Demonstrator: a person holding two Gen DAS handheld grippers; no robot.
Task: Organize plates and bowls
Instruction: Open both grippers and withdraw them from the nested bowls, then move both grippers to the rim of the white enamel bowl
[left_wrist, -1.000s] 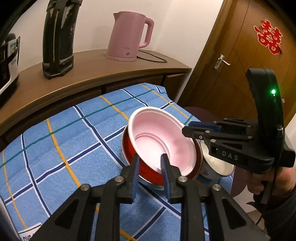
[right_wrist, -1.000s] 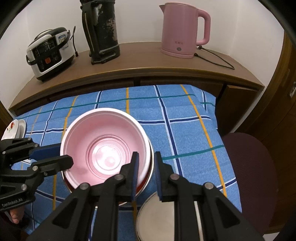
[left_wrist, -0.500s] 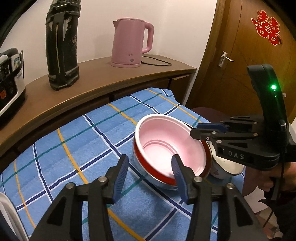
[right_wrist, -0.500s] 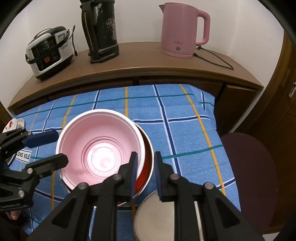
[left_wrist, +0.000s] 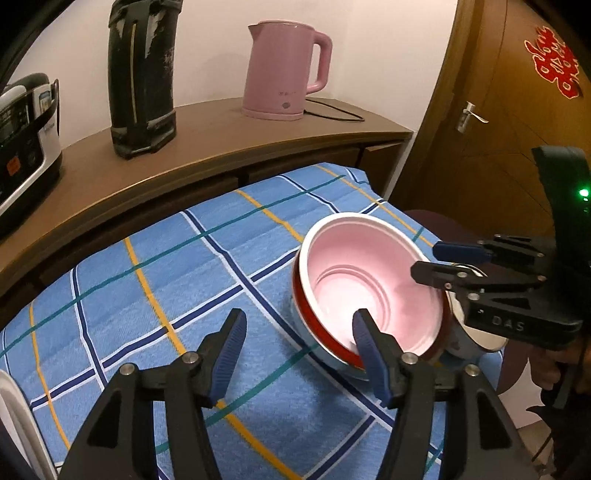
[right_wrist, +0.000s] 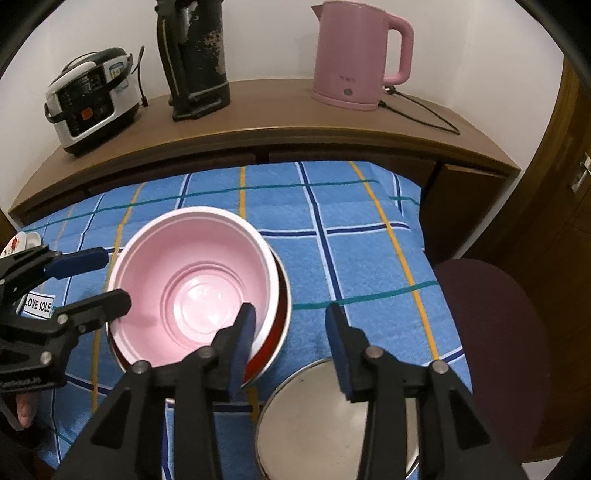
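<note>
Pink bowl (right_wrist: 192, 284) is nested in a red bowl (right_wrist: 275, 332), steel bowl (right_wrist: 325, 417) at 5 o'clock. Both grippers' jaws are opening; left gripper (left_wrist: 297, 354) and right gripper (right_wrist: 291, 343) look empty, probably nothing gripped.

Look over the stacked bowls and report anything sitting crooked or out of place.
The pink bowl is not seated squarely in the red bowl: it sits off-centre, so a crescent of red shows on one side only, and in the left wrist view its rim tilts. Both tongs are opening, pads off the rim. Nothing looks spilled or broken.
</note>
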